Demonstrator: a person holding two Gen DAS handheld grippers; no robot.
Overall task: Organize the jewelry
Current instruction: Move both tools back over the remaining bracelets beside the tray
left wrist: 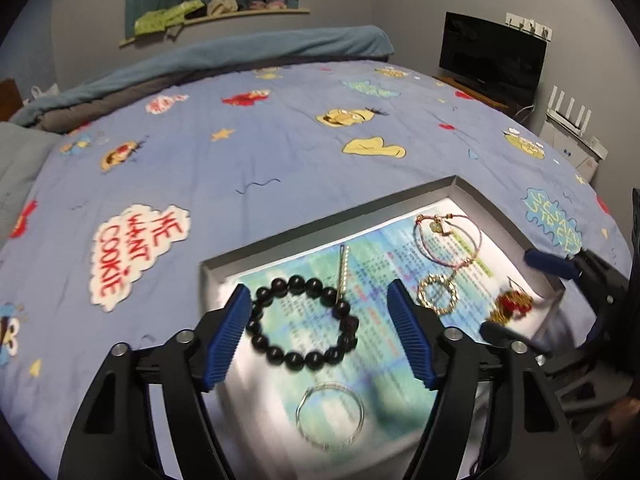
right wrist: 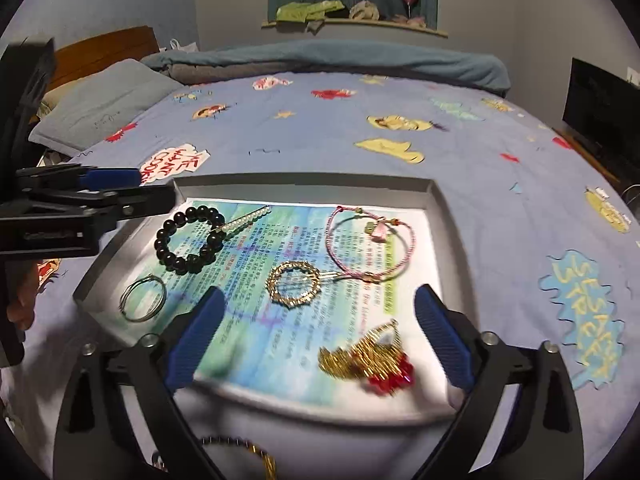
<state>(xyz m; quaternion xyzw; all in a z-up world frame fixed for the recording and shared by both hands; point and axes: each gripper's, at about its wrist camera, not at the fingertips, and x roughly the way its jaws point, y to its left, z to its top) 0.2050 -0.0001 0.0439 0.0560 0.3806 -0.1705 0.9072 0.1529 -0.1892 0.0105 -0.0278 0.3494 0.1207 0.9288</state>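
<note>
Left claw (left wrist: 320, 332) is spread wide, empty, over the black bead bracelet (left wrist: 301, 323) at the grey tray's (left wrist: 332, 216) left end. Right claw (right wrist: 320, 340), also spread and empty, hovers near the gold tassel earring (right wrist: 366, 356). Lower squarely; pinch one bead.

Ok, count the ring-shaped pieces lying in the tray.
4: black bead bracelet far left, thin silver bangle near left, gold beaded ring centre, pink cord bracelet far right. The gold-and-red cluster may hide more.

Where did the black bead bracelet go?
The black bead bracelet lies in the tray's far left corner, touching the pearl hair clip.
</note>
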